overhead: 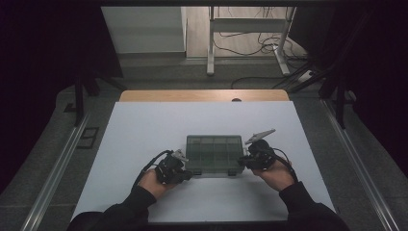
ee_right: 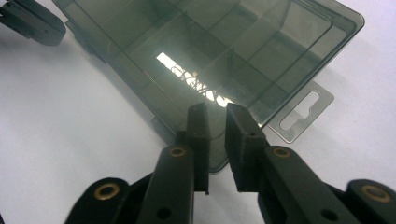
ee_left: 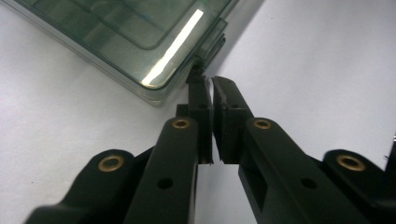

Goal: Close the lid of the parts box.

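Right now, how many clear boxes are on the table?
1: the smoky clear box lies shut on the white table, between the left gripper and right gripper.

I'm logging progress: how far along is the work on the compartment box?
Done: the smoky box lies flat on the white table, lid apparently down. In hand: the left hand-held gripper, jaws almost together, sits at a corner latch; the right hand-held gripper, jaws slightly apart, hovers over the box's edge, gripping nothing. Left: probably opening the latches and lid.
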`<action>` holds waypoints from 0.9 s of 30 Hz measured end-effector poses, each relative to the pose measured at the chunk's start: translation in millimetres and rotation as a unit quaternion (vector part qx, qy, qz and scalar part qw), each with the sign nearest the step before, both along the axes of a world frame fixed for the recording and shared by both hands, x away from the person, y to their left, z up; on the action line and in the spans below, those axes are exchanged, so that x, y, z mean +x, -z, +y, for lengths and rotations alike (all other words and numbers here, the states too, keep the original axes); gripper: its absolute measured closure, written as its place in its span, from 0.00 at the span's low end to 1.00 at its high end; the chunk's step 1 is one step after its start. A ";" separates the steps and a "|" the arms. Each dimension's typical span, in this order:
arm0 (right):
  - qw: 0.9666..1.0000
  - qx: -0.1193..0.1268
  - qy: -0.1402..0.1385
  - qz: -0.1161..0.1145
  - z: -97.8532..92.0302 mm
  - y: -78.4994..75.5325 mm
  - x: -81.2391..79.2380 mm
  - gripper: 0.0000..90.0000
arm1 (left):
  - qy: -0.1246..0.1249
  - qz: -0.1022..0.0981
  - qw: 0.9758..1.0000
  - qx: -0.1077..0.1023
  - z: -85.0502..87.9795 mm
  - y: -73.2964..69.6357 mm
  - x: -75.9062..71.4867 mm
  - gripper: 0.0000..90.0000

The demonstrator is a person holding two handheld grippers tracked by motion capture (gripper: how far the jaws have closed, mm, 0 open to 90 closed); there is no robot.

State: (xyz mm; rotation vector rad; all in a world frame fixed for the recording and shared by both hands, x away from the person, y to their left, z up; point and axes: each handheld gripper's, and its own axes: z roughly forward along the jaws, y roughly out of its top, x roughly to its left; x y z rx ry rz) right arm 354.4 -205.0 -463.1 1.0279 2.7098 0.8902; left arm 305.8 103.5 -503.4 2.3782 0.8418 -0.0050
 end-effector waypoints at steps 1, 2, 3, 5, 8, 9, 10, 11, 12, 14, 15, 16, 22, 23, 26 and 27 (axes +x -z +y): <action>1.000 0.000 -0.002 -0.003 -0.2 -0.1 0.1 0.85 | 0.001 -0.001 1.000 0.000 0.5 -0.8 -0.4 0.94; 1.000 0.000 -0.001 -0.004 0.0 -0.5 -0.5 0.83 | 0.001 -0.001 1.000 -0.003 1.0 -1.7 -1.1 0.93; 1.000 0.001 0.000 -0.006 -0.2 -1.1 -1.1 0.82 | 0.001 -0.001 1.000 -0.005 1.5 -2.6 -1.6 0.92; 1.000 0.004 0.000 -0.010 -0.5 -2.3 -2.1 0.80 | 0.001 -0.001 1.000 -0.010 2.6 -3.9 -2.4 0.90; 1.000 0.008 0.001 -0.017 -0.8 -4.6 -3.7 0.77 | -0.001 -0.002 1.000 -0.013 4.7 -5.8 -3.9 0.88; 1.000 0.009 0.002 -0.019 -0.6 -5.2 -4.2 0.75 | -0.001 -0.003 1.000 -0.013 5.5 -6.5 -4.4 0.87; 1.000 0.010 0.002 -0.021 -0.5 -5.6 -4.7 0.74 | -0.002 -0.003 1.000 -0.015 6.6 -7.3 -4.9 0.86; 1.000 0.010 0.003 -0.023 -0.1 -6.0 -5.5 0.73 | -0.001 -0.004 1.000 -0.015 7.9 -8.1 -5.0 0.85; 1.000 0.010 0.003 -0.024 0.2 -6.4 -6.1 0.72 | -0.002 -0.005 1.000 -0.016 8.7 -8.6 -5.3 0.84; 1.000 0.009 0.002 -0.029 0.8 -7.0 -7.0 0.69 | -0.007 -0.007 1.000 -0.020 10.4 -10.5 -6.7 0.82; 0.999 0.010 0.002 -0.031 1.1 -7.7 -7.9 0.68 | -0.008 -0.007 1.000 -0.020 11.3 -11.2 -7.3 0.81; 0.999 0.011 0.003 -0.033 1.3 -8.2 -8.6 0.66 | -0.009 -0.008 1.000 -0.021 12.0 -11.5 -7.7 0.79; 0.999 0.018 0.006 -0.049 -0.8 -12.0 -14.3 0.59 | -0.014 -0.012 1.000 -0.021 17.7 -16.1 -10.3 0.72; 0.999 0.019 0.006 -0.051 -1.2 -12.4 -15.0 0.58 | -0.014 -0.013 1.000 -0.021 18.9 -16.9 -10.6 0.72; 0.998 0.024 0.007 -0.055 -2.7 -13.4 -17.9 0.55 | -0.021 -0.015 0.999 -0.026 21.5 -19.5 -12.1 0.68; 0.998 0.025 0.006 -0.058 -3.3 -13.7 -18.8 0.54 | -0.022 -0.019 0.999 -0.026 22.9 -20.8 -12.4 0.68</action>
